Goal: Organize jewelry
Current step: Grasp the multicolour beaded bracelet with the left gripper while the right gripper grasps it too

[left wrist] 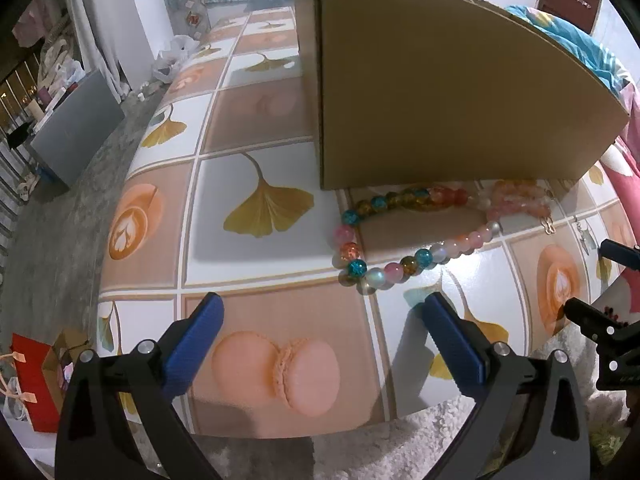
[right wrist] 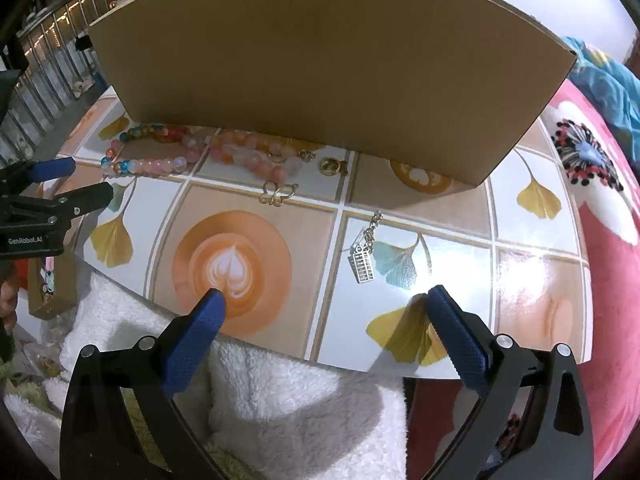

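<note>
cardboard makes up the box (right wrist: 320, 64) standing on the table (right wrist: 460, 280), and the jewelry lies along its near wall: a multicolour bead bracelet (left wrist: 400, 236) at the left, a pink bead bracelet (right wrist: 256, 152) beside it and seemingly touching it, then a gold butterfly charm (right wrist: 278, 194), a small gold ring piece (right wrist: 330, 167), and a silver chain charm (right wrist: 364, 258) lying apart, nearer the table edge. both the left gripper (left wrist: 320, 340) and right gripper (right wrist: 324, 332) hang over the near edge with fingers apart and nothing between them. likely trouble: lifting one bracelet may drag the other along, the smooth beads could roll out of the fingers, and the flat charms may skid over the glossy table and off its edge onto the white blanket (right wrist: 260, 392).
</note>
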Motion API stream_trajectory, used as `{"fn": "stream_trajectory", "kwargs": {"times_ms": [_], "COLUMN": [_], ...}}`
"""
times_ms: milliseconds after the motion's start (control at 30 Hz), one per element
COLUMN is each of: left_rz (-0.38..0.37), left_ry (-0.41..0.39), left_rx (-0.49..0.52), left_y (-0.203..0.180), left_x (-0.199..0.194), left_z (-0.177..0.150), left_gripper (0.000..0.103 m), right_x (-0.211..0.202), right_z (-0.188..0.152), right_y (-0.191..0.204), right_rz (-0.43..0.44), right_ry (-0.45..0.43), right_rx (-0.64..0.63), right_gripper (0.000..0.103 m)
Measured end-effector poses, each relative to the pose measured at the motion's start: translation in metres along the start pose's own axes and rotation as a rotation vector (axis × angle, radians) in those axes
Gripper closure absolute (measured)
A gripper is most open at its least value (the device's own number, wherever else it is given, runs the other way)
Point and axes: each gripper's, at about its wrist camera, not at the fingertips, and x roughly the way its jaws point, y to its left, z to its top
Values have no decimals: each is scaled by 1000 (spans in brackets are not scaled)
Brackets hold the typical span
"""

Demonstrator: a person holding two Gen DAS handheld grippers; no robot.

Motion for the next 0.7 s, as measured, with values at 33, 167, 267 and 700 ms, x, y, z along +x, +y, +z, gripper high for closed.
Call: {"fn": "stream_trajectory", "kwargs": {"times_ms": [33, 167, 267, 700], "left_rz": [-2, -22, -61, 56], "left_ry": [-1, -13, -74, -68], "left_rx": [6, -32, -75, 14], "left_y": [0, 6, 13, 2], "left_x": [0, -10, -23, -3], "left_z": [-1, 3, 9, 11], "left_gripper": [5, 5, 8, 24], "right_x": [-2, -3, -2, -6], "right_z": [-1, 0, 0, 2], "right_y": [1, -4, -9, -38], "right_rz": [4, 13, 21, 74], "right_ry": [-1, 2, -9, -40], "right_rx": [2, 11, 13, 67], "right_gripper": [7, 7, 7, 7]}}
